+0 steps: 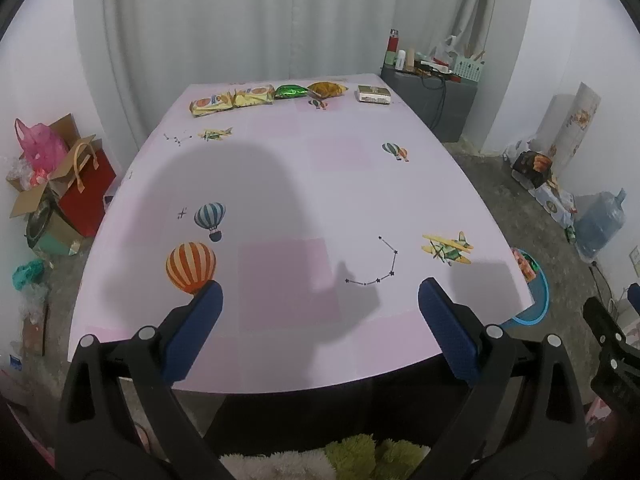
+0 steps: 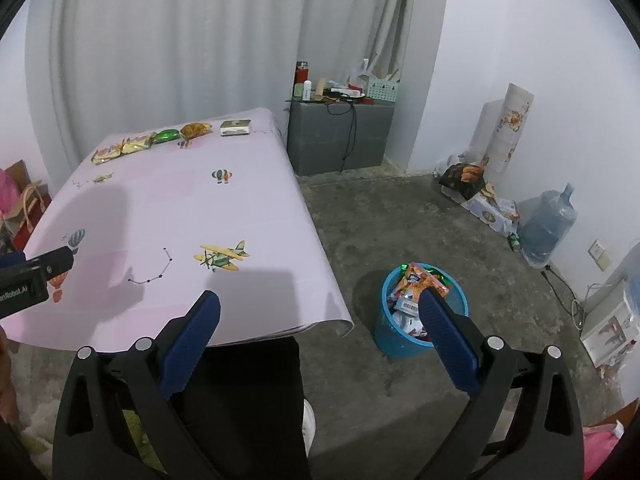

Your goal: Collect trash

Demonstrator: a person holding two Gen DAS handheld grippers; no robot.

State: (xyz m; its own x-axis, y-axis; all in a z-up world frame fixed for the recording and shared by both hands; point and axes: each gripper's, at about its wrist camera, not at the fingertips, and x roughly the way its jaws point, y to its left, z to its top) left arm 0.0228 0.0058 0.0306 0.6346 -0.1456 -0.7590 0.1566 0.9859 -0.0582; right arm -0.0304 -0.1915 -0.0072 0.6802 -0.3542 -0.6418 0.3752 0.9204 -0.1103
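Observation:
Snack packets lie in a row at the far edge of the pink table (image 1: 280, 184): two yellow packets (image 1: 230, 100), a green one (image 1: 291, 91), an orange-brown one (image 1: 327, 89) and a small box (image 1: 374, 94). They also show in the right wrist view (image 2: 124, 147). A blue waste basket (image 2: 420, 308) full of wrappers stands on the floor right of the table; its rim shows in the left wrist view (image 1: 534, 300). My left gripper (image 1: 320, 296) is open and empty over the table's near edge. My right gripper (image 2: 320, 304) is open and empty, between the table corner and the basket.
A grey cabinet (image 2: 340, 136) with bottles stands behind the table. Bags and boxes (image 1: 60, 184) crowd the floor at left. A water jug (image 2: 548, 228) and packages line the right wall. A dark chair sits at the table's near edge.

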